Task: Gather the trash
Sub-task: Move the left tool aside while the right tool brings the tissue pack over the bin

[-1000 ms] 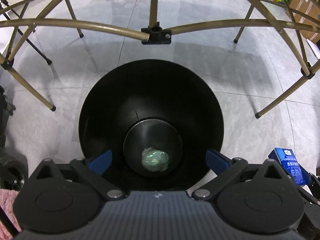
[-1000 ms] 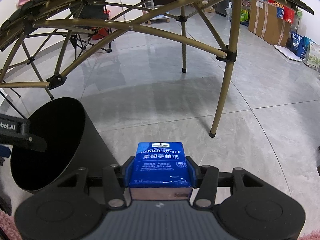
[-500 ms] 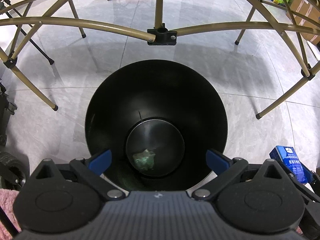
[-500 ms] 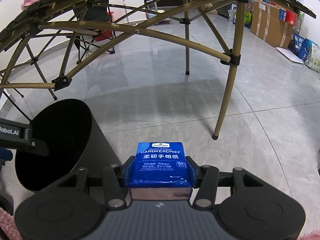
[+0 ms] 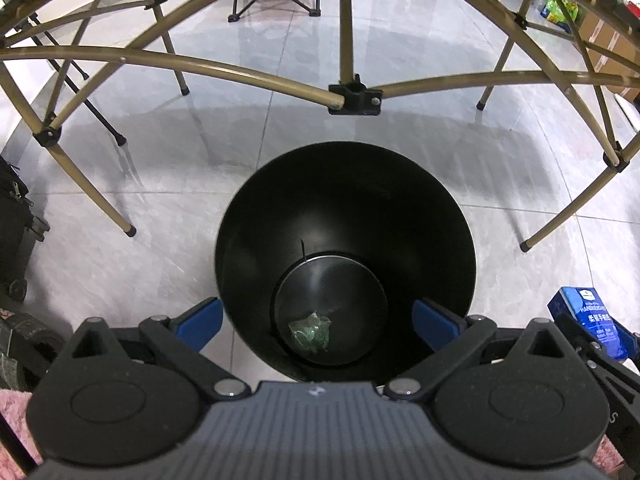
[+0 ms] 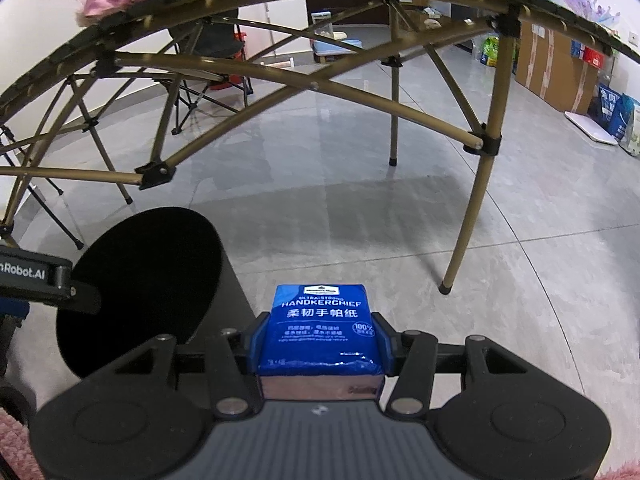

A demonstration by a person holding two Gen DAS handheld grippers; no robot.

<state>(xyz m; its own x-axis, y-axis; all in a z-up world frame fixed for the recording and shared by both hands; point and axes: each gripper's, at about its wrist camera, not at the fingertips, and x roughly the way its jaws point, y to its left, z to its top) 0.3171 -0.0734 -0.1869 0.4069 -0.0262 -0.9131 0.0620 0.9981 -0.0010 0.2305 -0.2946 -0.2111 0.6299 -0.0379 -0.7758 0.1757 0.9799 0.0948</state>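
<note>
left gripper (image 5: 316,320): spread wide, empty, above black bin (image 5: 440,216) | right gripper (image 6: 318,338): clamped on blue tissue pack (image 6: 320,324), at 3 o'clock of bin | green wad (image 5: 310,330): on bin bottom

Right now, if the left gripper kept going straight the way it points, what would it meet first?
Probably the black bin: the open left gripper aims into its mouth, toward the green crumpled wrapper on the bottom.
</note>
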